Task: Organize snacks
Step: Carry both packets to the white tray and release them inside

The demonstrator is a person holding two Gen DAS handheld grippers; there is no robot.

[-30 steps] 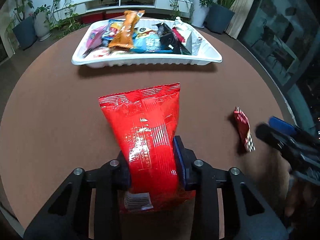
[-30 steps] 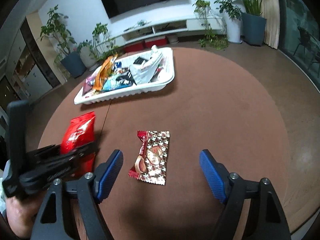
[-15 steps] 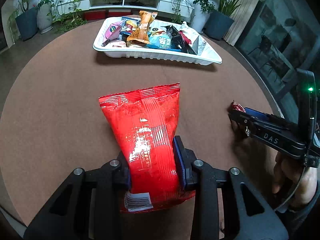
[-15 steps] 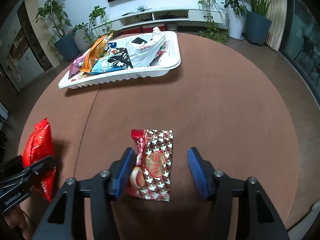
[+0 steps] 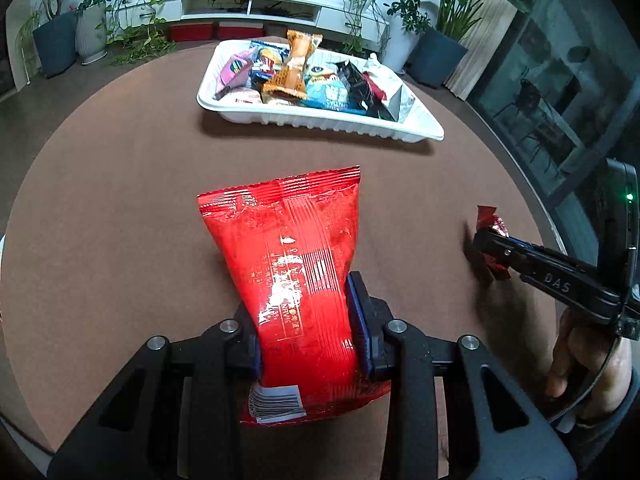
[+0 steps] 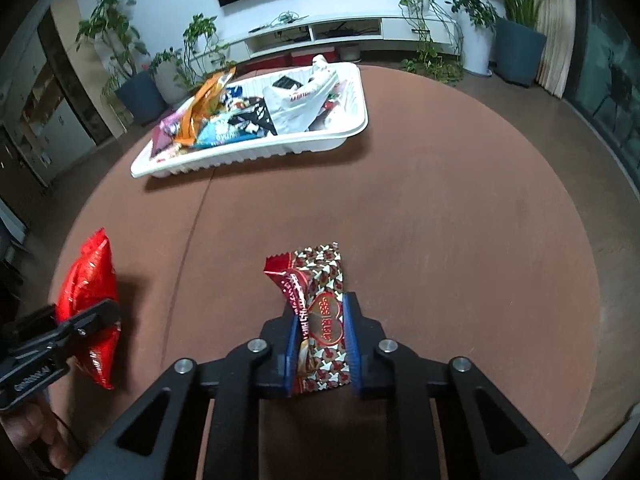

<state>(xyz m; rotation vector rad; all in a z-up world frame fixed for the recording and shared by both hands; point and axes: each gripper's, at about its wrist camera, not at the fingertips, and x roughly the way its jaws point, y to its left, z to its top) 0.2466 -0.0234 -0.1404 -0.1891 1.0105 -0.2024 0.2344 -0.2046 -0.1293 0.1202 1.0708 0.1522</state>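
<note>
The red snack bag point(image 5: 296, 280) is clamped between the blue pads of the left gripper point(image 5: 308, 332); the pads press on its lower half, just above the barcode end, and the crimped top edge points away toward the far side of the round brown table point(image 5: 120, 160). In the right wrist view this same bag point(image 6: 90, 300) is seen at the far left, held clear of the tabletop with its shadow cast beside it. Further right, the small chocolate-patterned packet point(image 6: 320, 312) is pinched by the right gripper point(image 6: 320, 336), whose jaws have just been closing and are now pressed on the packet's 2 long sides. The packet is squeezed into a fold, its red crimped end sticks out beyond the fingertips and its near end lies between the fingers. From the left wrist view the right gripper point(image 5: 490, 246) is seen at the right edge with the packet's point(image 5: 494, 228) red end showing at its tip, and a hand point(image 5: 580, 364) is wrapped around its handle. At the far side of the table the white tray point(image 6: 256, 152) is filled with assorted snack packs, well apart from both grippers.
</note>
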